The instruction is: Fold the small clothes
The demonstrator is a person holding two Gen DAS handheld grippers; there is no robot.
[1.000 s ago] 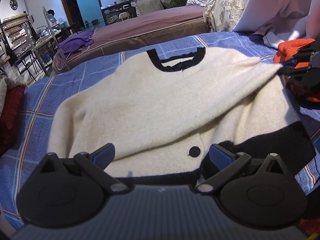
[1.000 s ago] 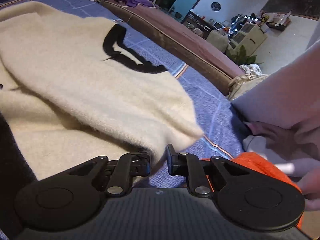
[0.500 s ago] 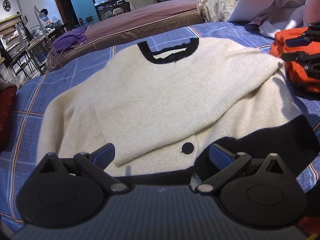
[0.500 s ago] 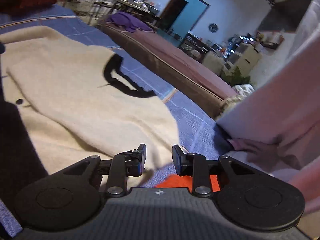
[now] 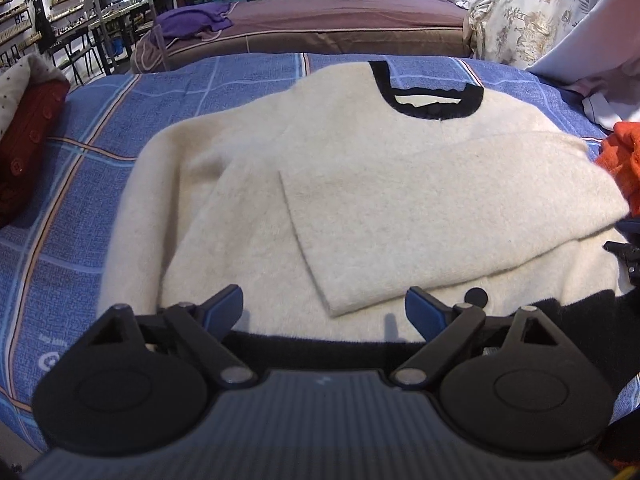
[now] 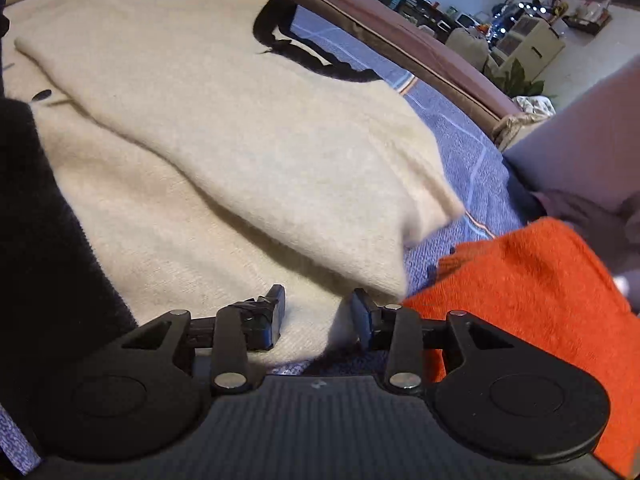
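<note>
We had the blue plaid bedspread (image 5: 100, 128) under everything, and on it the cream sweater (image 5: 248, 200) lay flat, its black neckline (image 5: 432, 104) at the far end and its black hem band (image 5: 312, 340) nearest us, so the garment's long axis ran straight away from both grippers. An orange garment (image 6: 532, 280) sat just beside the sweater's right edge.

One sleeve (image 5: 420, 216) was already laid across the chest, running from the right shoulder down toward the hem, its cuff end close to a black button (image 5: 476, 295). The other sleeve (image 5: 136, 216) lay along the left side, unfolded as far as we could see.

The relation we judged the next move to turn on was this: the unfolded sleeve lay ahead and to the left of our left gripper (image 5: 324, 312), which sat released and wide over the hem band, holding nothing. That hand was clearly the nearer one. The sleeve's length ran roughly parallel to the body, so we expected it would need carrying rightward across the chest.

Our right gripper (image 6: 318, 312) hovered low over the sweater's right side near the folded shoulder, its jaws parted with only cloth showing beneath them, gripping nothing. It seemed well apart from the unfolded sleeve.
</note>
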